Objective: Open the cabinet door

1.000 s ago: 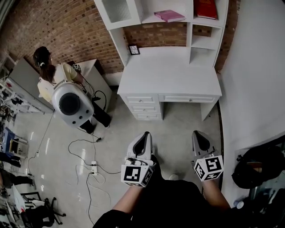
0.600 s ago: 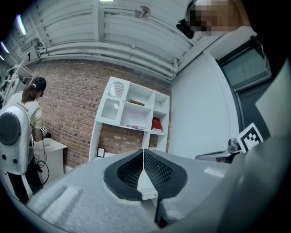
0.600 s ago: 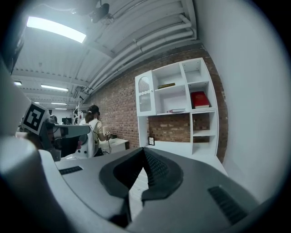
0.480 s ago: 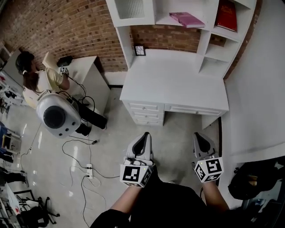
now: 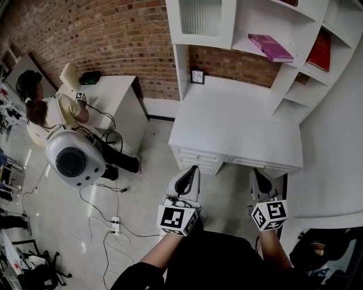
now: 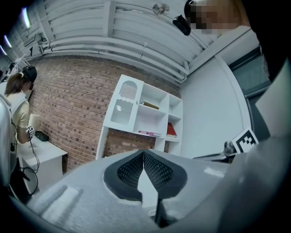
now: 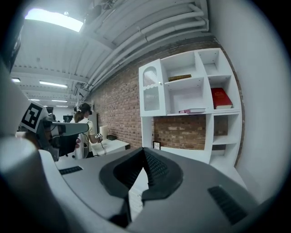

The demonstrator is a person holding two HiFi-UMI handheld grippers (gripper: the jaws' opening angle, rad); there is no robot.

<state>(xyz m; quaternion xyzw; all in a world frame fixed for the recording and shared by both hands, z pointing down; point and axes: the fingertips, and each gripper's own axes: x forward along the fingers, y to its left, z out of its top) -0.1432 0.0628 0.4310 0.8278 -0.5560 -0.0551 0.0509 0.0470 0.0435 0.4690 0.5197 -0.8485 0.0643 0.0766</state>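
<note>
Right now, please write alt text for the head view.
The shut left claw and shut right claw point toward a white desk with shelves; its white cabinet door with a ribbed pane is closed.

Cabinet door [image 5: 199, 17]: top cut off by head view's upper edge; handle too small for me to make out there. Small frame [image 5: 197, 76] on desk [image 5: 238, 122]: content unreadable. Seated person [image 5: 48, 110] partly hidden behind grey round unit [image 5: 74, 161]. Red book [image 5: 321, 50] partly behind shelf upright.
</note>
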